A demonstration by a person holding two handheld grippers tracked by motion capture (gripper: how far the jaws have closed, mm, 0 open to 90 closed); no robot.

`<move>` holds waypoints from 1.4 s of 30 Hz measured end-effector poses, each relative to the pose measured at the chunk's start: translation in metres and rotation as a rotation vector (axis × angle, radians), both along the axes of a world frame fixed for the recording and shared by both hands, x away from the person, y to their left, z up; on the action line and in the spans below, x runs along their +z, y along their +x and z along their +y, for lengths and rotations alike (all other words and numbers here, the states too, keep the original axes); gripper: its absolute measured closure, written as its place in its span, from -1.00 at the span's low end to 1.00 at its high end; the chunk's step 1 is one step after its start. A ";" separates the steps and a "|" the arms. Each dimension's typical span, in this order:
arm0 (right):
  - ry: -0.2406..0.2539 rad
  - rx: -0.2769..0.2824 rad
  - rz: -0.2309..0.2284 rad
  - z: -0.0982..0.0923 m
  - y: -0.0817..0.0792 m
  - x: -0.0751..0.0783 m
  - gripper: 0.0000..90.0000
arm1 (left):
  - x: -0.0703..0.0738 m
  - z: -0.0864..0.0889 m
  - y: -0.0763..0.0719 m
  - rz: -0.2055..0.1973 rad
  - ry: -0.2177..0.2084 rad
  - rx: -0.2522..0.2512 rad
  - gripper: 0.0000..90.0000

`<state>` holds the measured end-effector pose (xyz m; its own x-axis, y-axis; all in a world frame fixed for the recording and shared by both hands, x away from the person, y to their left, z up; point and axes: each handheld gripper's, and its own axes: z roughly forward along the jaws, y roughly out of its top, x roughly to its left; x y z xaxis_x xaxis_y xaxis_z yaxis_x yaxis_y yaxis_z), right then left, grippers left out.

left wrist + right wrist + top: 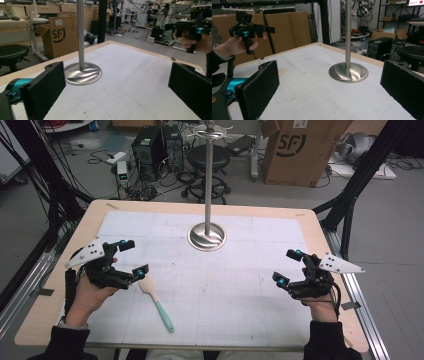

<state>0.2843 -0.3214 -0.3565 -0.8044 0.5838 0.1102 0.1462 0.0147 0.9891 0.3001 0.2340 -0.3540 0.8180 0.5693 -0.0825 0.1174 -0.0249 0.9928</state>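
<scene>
I hold both grippers above the table [310,227], one at each side. My left gripper [131,258] has its jaws spread wide with nothing between them; my right gripper [290,267] is likewise spread and empty.

The spatula [157,301] lies flat on the white mat, just beside the lower jaw of my left gripper, pale blade toward the gripper and teal handle pointing toward my side of the table. The metal stand [207,236] is upright at the mat's far centre, well apart from the spatula; hooks show at its top.

Step in hand, as I judge it: pick up the spatula with the left gripper.
1. Lower the left gripper over the handle, jaws straddling it across its width.
2. Grip near the handle's upper part, not on the thin blade, which could slip or flex.
3. Close fully before lifting.

Legible writing: the cardboard box [300,150] beyond the table carries the letters "SF" inside a partial ring. No other text can be read.
</scene>
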 end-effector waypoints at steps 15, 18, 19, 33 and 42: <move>-0.010 0.018 0.010 0.002 0.005 -0.002 -0.98 | -0.007 0.002 -0.002 -0.010 0.020 0.002 -0.96; -0.004 0.015 0.009 0.002 0.008 -0.002 -0.98 | -0.010 0.002 -0.004 0.017 0.010 -0.009 -0.96; -0.004 0.017 0.013 0.002 0.008 -0.002 -0.98 | -0.010 0.002 -0.004 0.016 0.012 0.006 -0.96; -0.010 0.024 0.006 0.005 0.009 0.000 -0.98 | -0.025 0.001 -0.008 0.062 0.127 -0.072 0.58; -0.015 0.031 0.019 0.006 0.010 -0.003 -0.98 | -0.037 0.002 -0.013 0.049 0.186 -0.039 0.99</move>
<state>0.2939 -0.3155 -0.3596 -0.8199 0.5605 0.1168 0.1641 0.0345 0.9858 0.2875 0.2358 -0.3914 0.8373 0.5464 -0.0195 0.1613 -0.2127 0.9637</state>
